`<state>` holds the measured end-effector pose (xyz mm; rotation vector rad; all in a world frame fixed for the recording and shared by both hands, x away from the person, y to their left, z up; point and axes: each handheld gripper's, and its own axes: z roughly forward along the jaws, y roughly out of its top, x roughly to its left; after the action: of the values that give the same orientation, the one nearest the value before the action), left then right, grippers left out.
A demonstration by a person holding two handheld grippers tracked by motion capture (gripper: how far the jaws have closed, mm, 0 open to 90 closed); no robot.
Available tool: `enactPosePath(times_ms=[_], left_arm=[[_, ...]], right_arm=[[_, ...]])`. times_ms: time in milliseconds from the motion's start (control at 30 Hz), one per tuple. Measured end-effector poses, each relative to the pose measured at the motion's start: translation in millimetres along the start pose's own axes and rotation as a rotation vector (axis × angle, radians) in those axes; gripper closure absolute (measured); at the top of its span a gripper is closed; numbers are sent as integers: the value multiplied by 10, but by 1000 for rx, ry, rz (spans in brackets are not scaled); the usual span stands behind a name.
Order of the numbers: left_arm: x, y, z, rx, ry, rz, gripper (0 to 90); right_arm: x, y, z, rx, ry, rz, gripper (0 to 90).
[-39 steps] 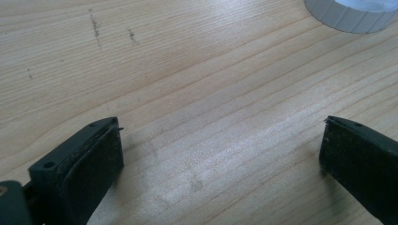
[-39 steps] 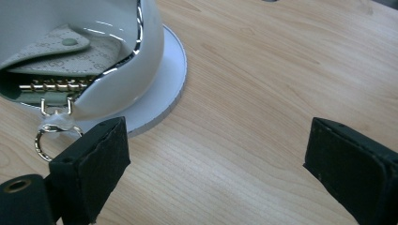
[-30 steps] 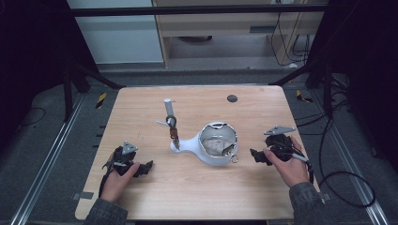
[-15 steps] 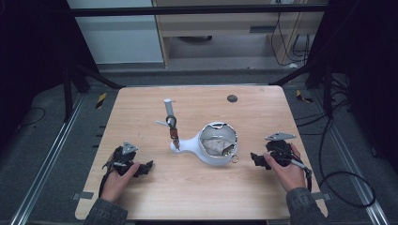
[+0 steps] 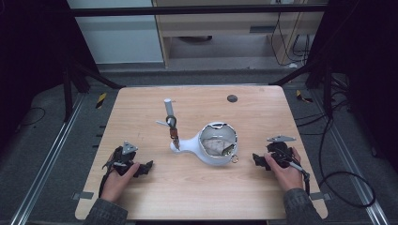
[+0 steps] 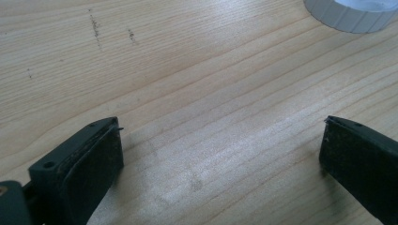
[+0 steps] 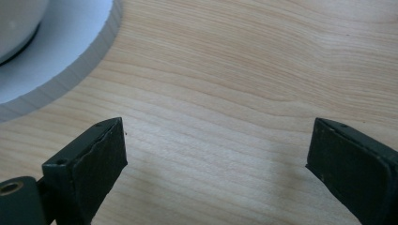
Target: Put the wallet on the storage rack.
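A white round-bodied vessel [image 5: 213, 144] lies on the worktop [image 5: 197, 192] between the two grippers, nearer the right one. Its long axis runs from the wide bowl on the right to a narrow neck that points left and slightly toward the far edge, ending by a small upright post [image 5: 169, 112]. A small metal ring [image 5: 233, 159] lies at the bowl's near right side.

The right gripper [image 5: 259, 160] rests low on the worktop just right of the bowl, fingers [image 7: 96, 161] aimed at it. They stand wide apart with bare wood between them and have just been opening further; the vessel's white ribbed rim [image 7: 70, 70] sits beyond the left finger, apart from it.

The left gripper [image 5: 143, 167] lies well left of the neck, its fingers [image 6: 89, 166] likewise spread wide over bare wood, holding nothing.
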<state>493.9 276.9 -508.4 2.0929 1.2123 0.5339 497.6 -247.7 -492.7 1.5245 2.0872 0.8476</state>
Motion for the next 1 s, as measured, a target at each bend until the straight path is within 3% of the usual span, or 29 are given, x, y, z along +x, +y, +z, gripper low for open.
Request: enactPosePath(times_ms=[167, 433, 767, 1000], left_arm=[[0, 0, 0, 0, 0, 0, 0], [0, 0, 0, 0, 0, 0, 0], [0, 0, 0, 0, 0, -1, 0], [-6, 0, 4, -3, -2, -6, 0]], right_arm=[[-77, -33, 54, -7, -9, 44, 52], [-85, -48, 119, -10, -15, 58, 50], [-34, -83, 165, -34, -54, 13, 19], [-25, -107, 169, -59, -54, 19, 18]])
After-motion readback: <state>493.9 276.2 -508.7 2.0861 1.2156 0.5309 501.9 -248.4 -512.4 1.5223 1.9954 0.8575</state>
